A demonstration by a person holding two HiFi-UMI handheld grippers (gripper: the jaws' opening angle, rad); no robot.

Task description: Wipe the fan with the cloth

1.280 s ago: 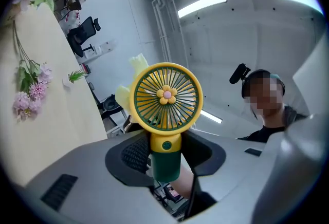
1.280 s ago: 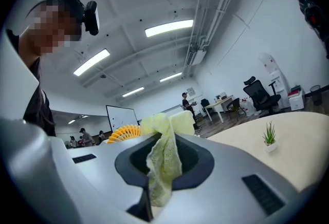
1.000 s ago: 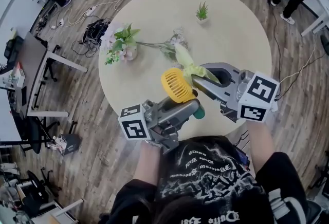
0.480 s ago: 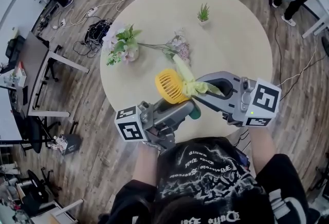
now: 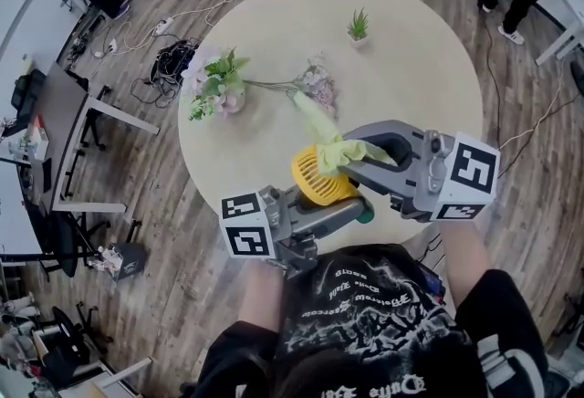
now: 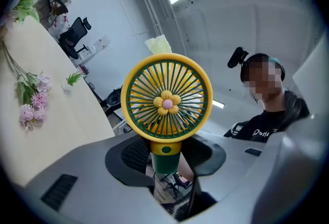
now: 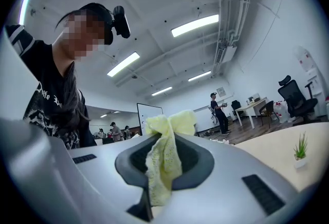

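Since the left gripper [image 6: 164, 161] was clenched on the green handle of the small yellow plastic fan [image 6: 166, 97], the round grille jutted beyond its jaws near the centre of the head view, clear of the round beige table [image 5: 411, 68], presumably to expose it for wiping. The right gripper [image 7: 163, 166] pinched the pale yellow knitted cloth [image 7: 164, 146], its bunched end at the grille's upper right rim, seemingly touching.
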